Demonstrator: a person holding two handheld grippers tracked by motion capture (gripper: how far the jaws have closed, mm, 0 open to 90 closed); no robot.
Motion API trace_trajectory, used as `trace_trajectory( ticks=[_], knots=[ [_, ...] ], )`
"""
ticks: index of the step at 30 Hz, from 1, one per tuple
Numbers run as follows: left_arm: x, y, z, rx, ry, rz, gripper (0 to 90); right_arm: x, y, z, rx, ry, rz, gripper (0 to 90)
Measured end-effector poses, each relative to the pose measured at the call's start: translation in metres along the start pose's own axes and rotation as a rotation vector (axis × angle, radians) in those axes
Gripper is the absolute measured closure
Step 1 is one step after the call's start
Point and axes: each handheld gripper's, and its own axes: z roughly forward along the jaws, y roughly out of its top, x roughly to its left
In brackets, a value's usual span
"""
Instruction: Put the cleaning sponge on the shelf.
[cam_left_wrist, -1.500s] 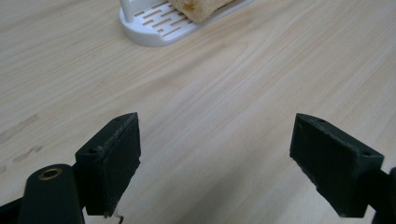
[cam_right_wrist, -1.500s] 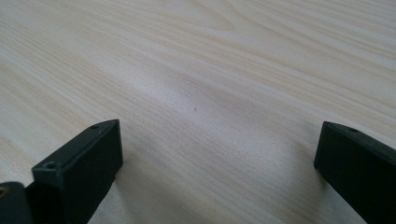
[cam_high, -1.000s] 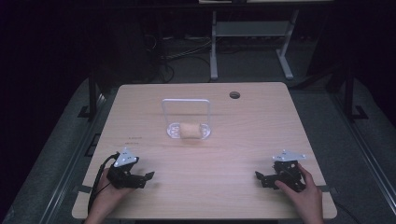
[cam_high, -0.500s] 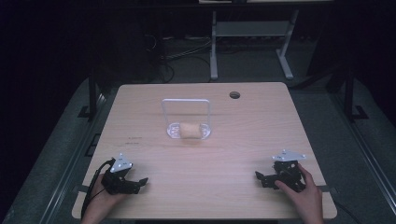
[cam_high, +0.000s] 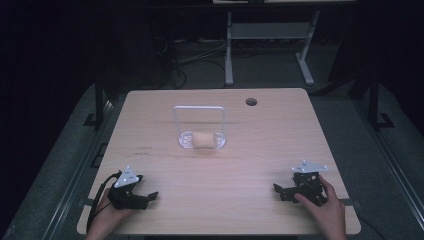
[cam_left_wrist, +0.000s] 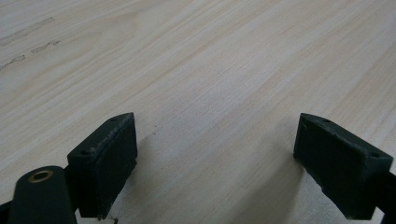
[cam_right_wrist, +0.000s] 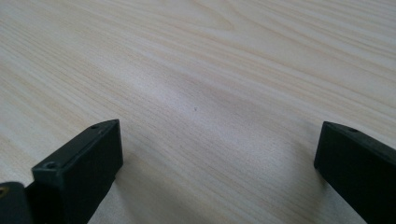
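- Your left gripper (cam_high: 150, 196) rests at the desk's (cam_high: 260, 145) near left corner, jaws spread, empty.
- Your right gripper (cam_high: 278, 190) sits near the near right corner, likewise gaping.
- The bread roll (cam_high: 203, 140) lies mid-desk in a clear holder (cam_high: 199, 116).

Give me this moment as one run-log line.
left gripper: open, empty, near table front-left corner | right gripper: open, empty, front-right | beige lump: on clear stand, table centre, untouched
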Motion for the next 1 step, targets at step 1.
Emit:
trace_trajectory(
  ticks=[1],
  knots=[
    [0.0,0.0,0.0,0.0,0.0,0.0,12.9,0.0,0.0,0.0,0.0,0.0,0.0,0.9]
  ],
)
